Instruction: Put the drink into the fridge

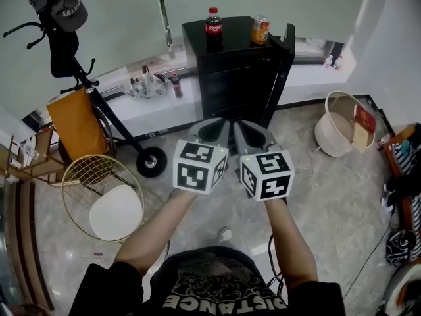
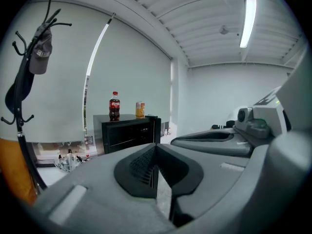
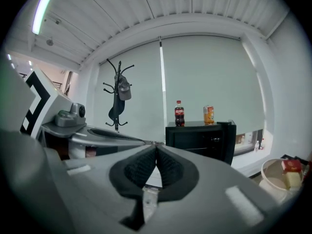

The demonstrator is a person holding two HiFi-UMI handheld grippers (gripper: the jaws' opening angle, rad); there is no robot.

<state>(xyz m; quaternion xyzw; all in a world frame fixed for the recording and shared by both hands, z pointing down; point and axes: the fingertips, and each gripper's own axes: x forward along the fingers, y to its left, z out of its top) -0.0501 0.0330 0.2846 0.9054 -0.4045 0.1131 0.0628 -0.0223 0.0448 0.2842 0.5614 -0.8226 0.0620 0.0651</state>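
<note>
**Both grippers empty, drinks out of reach on the fridge top**

Closest to the head camera were the person's black printed shirt (image 1: pixel 210 291) and two bare forearms. These led out to the left gripper (image 1: pixel 216 125) and the right gripper (image 1: pixel 248 127), held side by side and almost touching. Each gripper's own view showed its ribbed pads pressed together at the tips with nothing between them, so both were closed and empty.

The drinks stood well apart from the jaws, ahead of them and higher, on top of a black mini fridge (image 1: pixel 237 78) against the far wall. A cola bottle (image 1: pixel 213 24) stood at the left of that top and an orange can (image 1: pixel 260 30) at the right, with a clear gap between them. Both were upright, long axes vertical, and the bottle's red cap pointed at the ceiling. The task did not say which drink was meant.

The bottle lay roughly in line with the left gripper and the can with the right, neither gripper clearly nearer. Both grippers pointed close to level at the fridge, so their jaws would likely meet either drink across its side. The fridge door (image 1: pixel 287 58) appeared to stand ajar at the right edge. A coat rack with a cap (image 1: pixel 59 8) stood well off to the left.
</note>
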